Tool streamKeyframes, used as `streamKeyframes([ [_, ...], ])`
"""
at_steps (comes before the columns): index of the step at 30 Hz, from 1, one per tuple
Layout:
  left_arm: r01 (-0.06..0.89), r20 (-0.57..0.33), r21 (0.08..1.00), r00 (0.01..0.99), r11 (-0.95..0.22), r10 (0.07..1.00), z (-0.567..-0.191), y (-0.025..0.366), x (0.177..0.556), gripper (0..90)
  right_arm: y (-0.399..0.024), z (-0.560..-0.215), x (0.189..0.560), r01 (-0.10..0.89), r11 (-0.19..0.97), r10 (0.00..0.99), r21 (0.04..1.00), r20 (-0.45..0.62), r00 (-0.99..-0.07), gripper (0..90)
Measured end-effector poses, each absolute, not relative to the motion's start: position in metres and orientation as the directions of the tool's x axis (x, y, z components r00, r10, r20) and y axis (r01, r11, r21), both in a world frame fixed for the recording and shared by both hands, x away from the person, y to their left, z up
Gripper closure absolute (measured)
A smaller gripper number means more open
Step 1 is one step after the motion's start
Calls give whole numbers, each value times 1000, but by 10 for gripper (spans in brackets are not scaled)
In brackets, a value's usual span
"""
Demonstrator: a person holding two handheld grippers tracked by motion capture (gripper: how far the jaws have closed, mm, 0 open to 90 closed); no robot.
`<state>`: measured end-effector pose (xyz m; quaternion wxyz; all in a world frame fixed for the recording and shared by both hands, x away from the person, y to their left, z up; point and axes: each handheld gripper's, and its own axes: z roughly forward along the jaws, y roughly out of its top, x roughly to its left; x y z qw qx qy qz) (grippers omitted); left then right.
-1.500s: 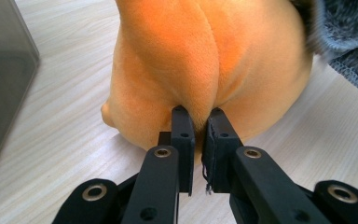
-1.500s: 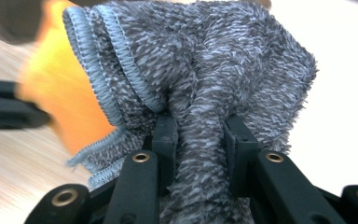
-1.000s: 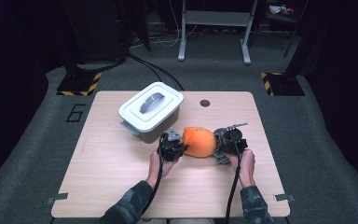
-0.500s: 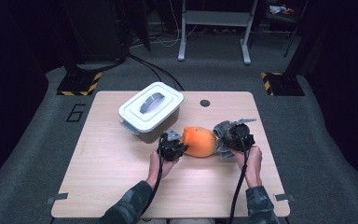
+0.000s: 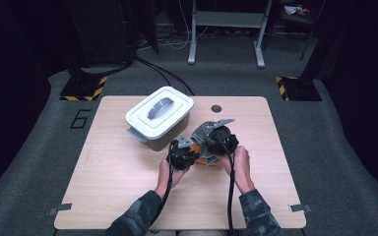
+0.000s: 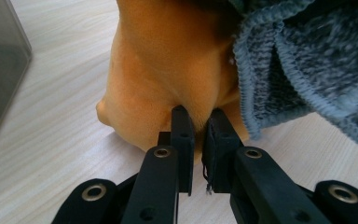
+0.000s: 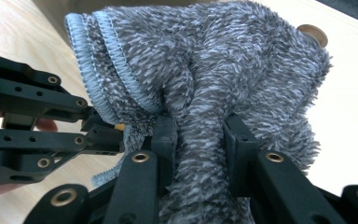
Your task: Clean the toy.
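The left gripper [image 6: 198, 123] is pinching a fold of the soft orange cloth [image 6: 168, 70] low over the pale wooden table [image 5: 118, 187], jaws nearly together. The right gripper [image 7: 200, 135] is clamping a bunch of fuzzy grey towel [image 7: 223, 70] just beside it. A white lidded plastic box [image 5: 160, 117] is sitting close behind; a painted "6" [image 5: 80, 118] is showing on the floor.

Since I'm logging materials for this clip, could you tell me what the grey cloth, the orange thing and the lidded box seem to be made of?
Grey cloth: looks like fluffy microfibre or terry, with a shaggy pile and a stitched edge. Orange thing: seems a soft, matt, velvety fabric or foam, creasing where the left gripper pinches it. Lidded box: probably plastic, smooth white lid, grey translucent-looking wall.
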<state>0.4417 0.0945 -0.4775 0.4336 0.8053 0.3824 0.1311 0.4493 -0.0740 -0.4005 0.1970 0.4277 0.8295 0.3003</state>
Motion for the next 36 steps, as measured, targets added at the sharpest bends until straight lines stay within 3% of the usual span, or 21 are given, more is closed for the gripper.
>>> streamKeyframes([
  [14,503,-127,800,676,-328,726,-478,95,443,833,-128,-414,452,662,344,893,666,-13,-451,699],
  [23,509,-133,795,676,-329,725,-478,95,443,833,-157,-446,458,760,259,932,596,53,-359,699],
  [32,511,-139,796,674,-323,725,-479,96,443,832,-160,-484,469,814,267,935,517,68,-349,698],
  [36,509,-130,795,673,-329,728,-478,98,444,831,-165,-476,466,807,274,935,523,49,-350,700],
])
